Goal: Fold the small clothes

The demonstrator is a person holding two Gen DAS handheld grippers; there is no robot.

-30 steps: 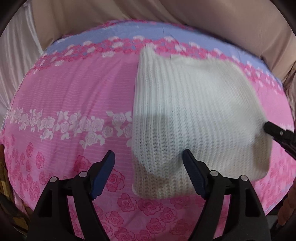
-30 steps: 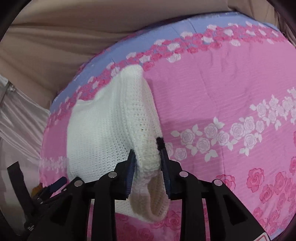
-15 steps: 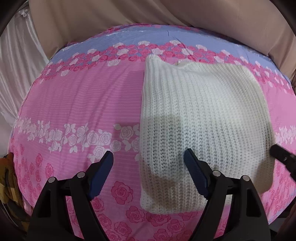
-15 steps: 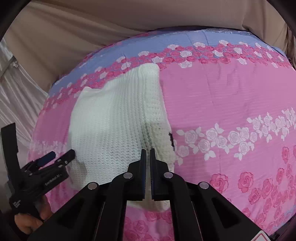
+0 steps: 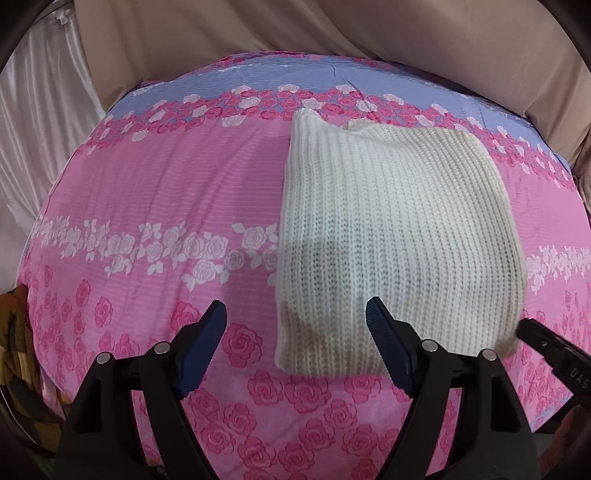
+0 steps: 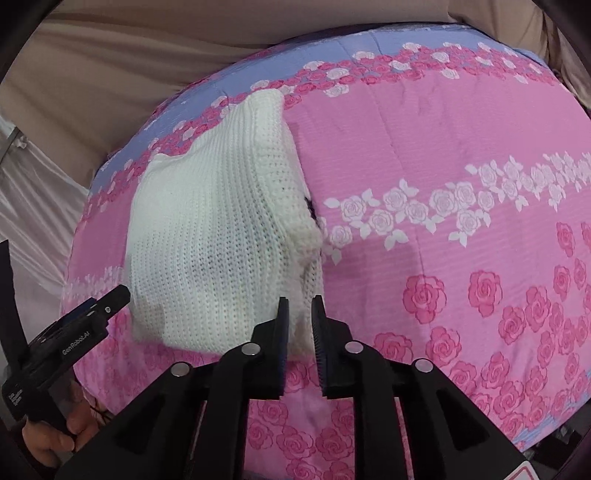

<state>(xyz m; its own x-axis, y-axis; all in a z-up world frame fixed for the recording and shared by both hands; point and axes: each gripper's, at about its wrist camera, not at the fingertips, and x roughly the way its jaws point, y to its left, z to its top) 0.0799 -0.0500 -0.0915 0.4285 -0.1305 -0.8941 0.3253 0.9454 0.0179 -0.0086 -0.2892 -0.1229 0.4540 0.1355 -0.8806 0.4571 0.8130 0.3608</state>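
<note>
A white knitted garment (image 5: 391,236) lies folded into a rough rectangle on the pink rose-print bedspread (image 5: 155,206). It also shows in the right wrist view (image 6: 214,240), with a thick folded edge on its right side. My left gripper (image 5: 295,325) is wide open and empty, just above the garment's near left corner. My right gripper (image 6: 298,314) has its jaws a narrow gap apart, holding nothing, at the garment's near right corner. Its tip (image 5: 535,332) shows at the right in the left wrist view.
The bedspread (image 6: 443,184) has a lilac band along its far edge. Beige fabric (image 5: 295,26) rises behind the bed and a white curtain (image 5: 40,122) hangs at the left. Brown patterned cloth (image 5: 14,332) lies off the bed's left edge.
My right gripper let go of the garment's edge, shut, then drew back and opened slightly. The garment settled flat. My left gripper pulled back a little, staying open.
</note>
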